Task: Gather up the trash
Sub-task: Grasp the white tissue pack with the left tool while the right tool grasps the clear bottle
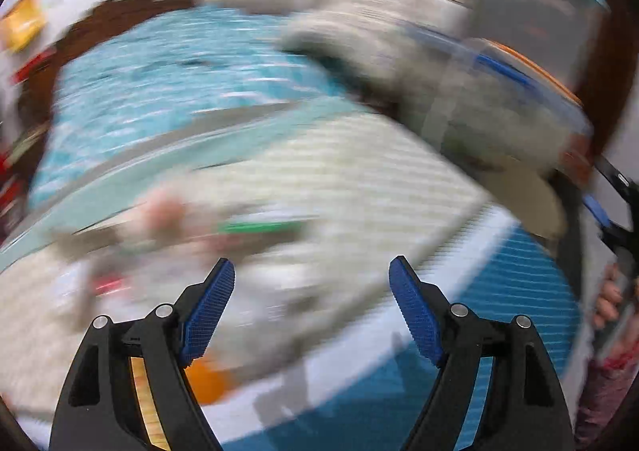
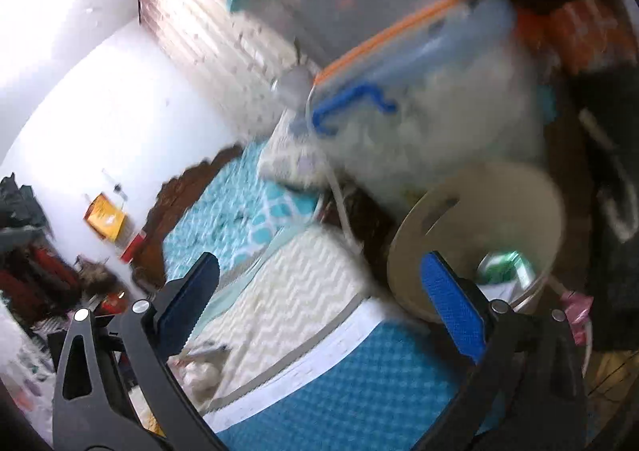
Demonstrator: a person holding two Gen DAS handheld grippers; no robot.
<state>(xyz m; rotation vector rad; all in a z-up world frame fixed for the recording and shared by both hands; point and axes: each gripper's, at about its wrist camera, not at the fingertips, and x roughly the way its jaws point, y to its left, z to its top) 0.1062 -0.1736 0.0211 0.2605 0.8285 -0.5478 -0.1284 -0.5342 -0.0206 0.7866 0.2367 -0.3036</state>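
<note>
With green-and-white scraps already in the bin at lower right, still short of done: litter left on the bed, both grippers spread wide, empty.

So the bed has a cream zigzag-textured cover on top, with a blue section nearer the camera and a turquoise patterned blanket further back. A white crumpled thing (paper maybe, too blurry to tell) lies on the cream part near the edge.
</note>
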